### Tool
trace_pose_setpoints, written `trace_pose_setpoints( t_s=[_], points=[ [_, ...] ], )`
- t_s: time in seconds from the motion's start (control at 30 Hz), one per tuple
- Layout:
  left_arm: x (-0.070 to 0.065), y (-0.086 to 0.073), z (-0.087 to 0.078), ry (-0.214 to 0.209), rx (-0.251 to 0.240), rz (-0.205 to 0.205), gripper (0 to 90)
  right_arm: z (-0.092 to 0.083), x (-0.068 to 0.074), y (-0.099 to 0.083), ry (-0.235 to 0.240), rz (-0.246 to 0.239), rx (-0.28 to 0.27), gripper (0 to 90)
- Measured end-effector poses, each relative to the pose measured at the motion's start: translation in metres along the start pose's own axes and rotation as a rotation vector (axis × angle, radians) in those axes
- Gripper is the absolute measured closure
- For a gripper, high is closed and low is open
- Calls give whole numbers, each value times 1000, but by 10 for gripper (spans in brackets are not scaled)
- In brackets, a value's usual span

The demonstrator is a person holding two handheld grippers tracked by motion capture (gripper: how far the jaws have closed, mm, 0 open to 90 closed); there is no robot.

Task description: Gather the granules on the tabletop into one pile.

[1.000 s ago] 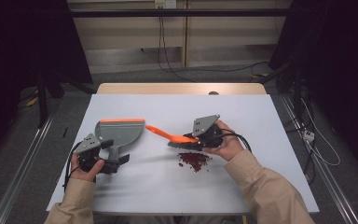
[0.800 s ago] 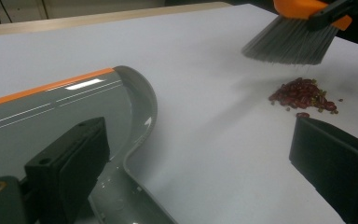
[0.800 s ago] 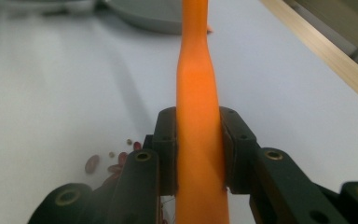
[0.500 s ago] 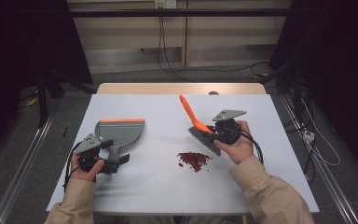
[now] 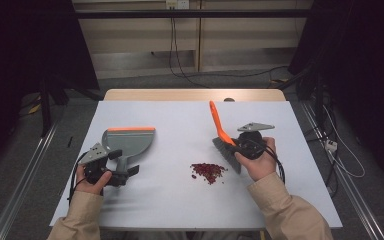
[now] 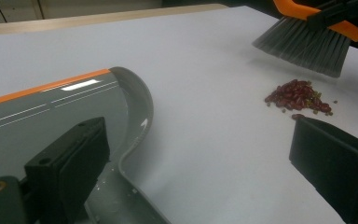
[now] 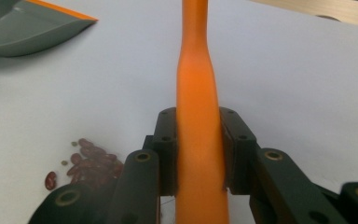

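A: High view first: what step is in hand?

B: A sweep is being set up. The small heap of dark red beans (image 5: 208, 172) is taken as the landmark on the white tabletop (image 5: 180, 125). Just to its right, the grey-bristled hand brush with the orange plastic handle (image 5: 223, 140) is pinched at the handle by the right gripper (image 5: 240, 146), bristles just above the table and handle slanted up and away.

A: And the pan?

B: The grey plastic dustpan with the orange lip (image 5: 127, 142) lies well to the left of the heap. The left gripper (image 5: 117, 172) is placed at its handle; in the left gripper view the jaws are seen spread, one over the pan, nothing pressed.

A: What is called for next?

B: Probably the pan handle must be clamped, its lip brought to the heap's left edge, and the bristles lowered to the right of the heap and drawn leftward.
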State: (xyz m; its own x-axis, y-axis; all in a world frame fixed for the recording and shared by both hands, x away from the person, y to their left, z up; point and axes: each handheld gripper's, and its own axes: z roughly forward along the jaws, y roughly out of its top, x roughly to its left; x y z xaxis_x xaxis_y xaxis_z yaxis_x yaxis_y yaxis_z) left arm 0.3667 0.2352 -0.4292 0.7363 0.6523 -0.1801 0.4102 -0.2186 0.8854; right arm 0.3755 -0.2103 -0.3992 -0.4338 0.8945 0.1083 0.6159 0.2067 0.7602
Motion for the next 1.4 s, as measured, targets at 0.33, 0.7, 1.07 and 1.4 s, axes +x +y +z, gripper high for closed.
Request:
trace_pose_setpoints(
  t_s=[0.33,0.7,1.07,1.4],
  points=[
    [-1,1,-1,-12,-4,8,47,-11,8,-20,-114,39,-9,716],
    [-4,3,-2,-15,-12,11,47,5,53,-23,-137,20,-6,716],
    [-3,3,-2,-10,-9,12,47,7,55,-16,-111,43,-40,716],
    [-3,2,-1,-10,-5,10,47,4,45,-24,-139,53,-56,716]
  ],
)
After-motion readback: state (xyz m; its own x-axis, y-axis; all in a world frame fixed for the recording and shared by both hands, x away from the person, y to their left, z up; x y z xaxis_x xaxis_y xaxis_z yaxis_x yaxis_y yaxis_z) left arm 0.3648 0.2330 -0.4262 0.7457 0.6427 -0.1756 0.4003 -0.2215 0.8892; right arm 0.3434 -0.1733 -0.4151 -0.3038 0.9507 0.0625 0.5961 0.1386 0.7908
